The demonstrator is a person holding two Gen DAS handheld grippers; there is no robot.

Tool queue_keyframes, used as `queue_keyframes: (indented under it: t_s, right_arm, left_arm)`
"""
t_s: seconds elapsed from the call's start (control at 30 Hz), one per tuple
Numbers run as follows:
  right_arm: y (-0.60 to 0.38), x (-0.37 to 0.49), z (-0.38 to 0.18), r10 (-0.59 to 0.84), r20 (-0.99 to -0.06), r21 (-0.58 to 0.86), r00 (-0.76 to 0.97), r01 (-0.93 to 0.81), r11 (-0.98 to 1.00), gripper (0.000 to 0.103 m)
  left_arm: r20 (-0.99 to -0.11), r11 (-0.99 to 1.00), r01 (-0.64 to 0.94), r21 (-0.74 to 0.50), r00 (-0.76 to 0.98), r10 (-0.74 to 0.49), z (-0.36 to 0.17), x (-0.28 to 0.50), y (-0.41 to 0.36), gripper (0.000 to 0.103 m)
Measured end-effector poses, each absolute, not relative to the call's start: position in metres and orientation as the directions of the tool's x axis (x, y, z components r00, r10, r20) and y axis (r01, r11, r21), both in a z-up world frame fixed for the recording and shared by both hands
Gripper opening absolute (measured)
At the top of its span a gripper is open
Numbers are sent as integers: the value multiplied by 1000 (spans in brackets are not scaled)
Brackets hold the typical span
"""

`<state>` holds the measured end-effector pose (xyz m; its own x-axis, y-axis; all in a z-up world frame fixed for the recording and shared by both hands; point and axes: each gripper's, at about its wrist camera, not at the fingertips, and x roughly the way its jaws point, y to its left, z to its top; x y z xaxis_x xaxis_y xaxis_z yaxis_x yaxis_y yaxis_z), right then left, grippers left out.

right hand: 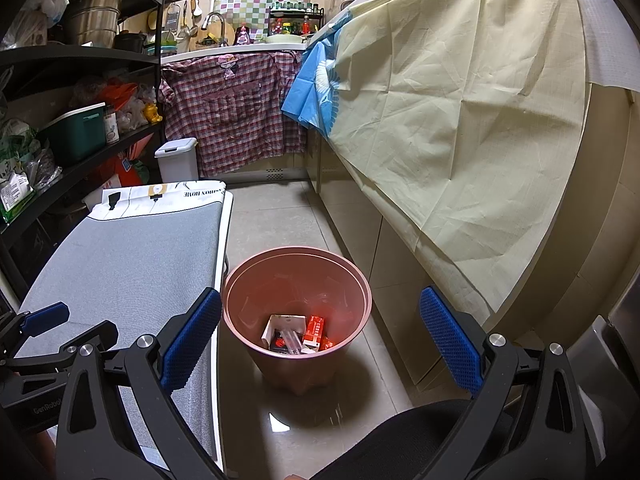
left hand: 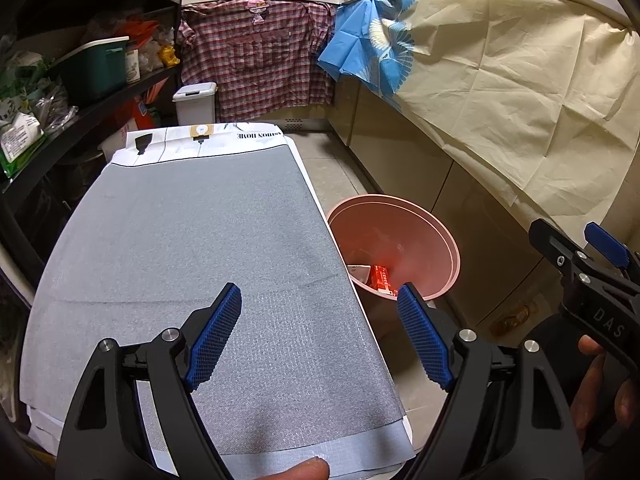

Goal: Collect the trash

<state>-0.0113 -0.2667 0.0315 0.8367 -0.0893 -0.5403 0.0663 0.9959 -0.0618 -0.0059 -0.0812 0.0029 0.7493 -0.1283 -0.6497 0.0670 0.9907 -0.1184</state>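
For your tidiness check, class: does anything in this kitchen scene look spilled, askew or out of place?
Nothing looks spilled. The trash sits inside the pink bin on the floor, which stands upright beside the grey-covered table. Both the left gripper and right gripper are open and hold nothing.

bin [left hand: 400, 236] bottom half hidden by table [left hand: 200, 240]

Ahead of the left gripper [left hand: 320, 332], the white cloth [left hand: 240, 138] at the counter's far end reads "HOME" upside down. The right gripper [left hand: 592, 264] shows "DAS" on its body. "GenRobo" marks the black frame [right hand: 40, 410].
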Motion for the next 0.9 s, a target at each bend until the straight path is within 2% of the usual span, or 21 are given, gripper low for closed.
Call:
queue_keyframes:
  t_s: [0.33,0.47,0.8,0.9]
  right_arm:
    - [-267,-12,31,-89,-540,-61,837,67,996,98]
    - [-267,-12,31,-90,-540,-62,837,67,996,98]
    - [-266,-11,31,-90,-540,-62,837,67,996,98]
    - [-267,-12,31,-90,-540,-62,837,67,996,98]
  left_arm:
    - [-646,991,74,-114,752,-130,4,-7,-83,78]
    - [-644,991,79,-110,753,-132,5,-7,-86,82]
    - [-627,990,89,-111,766,-139,6,-8,-86,82]
    - [-638,991,77,-106,760,-127,5,-6,-86,86]
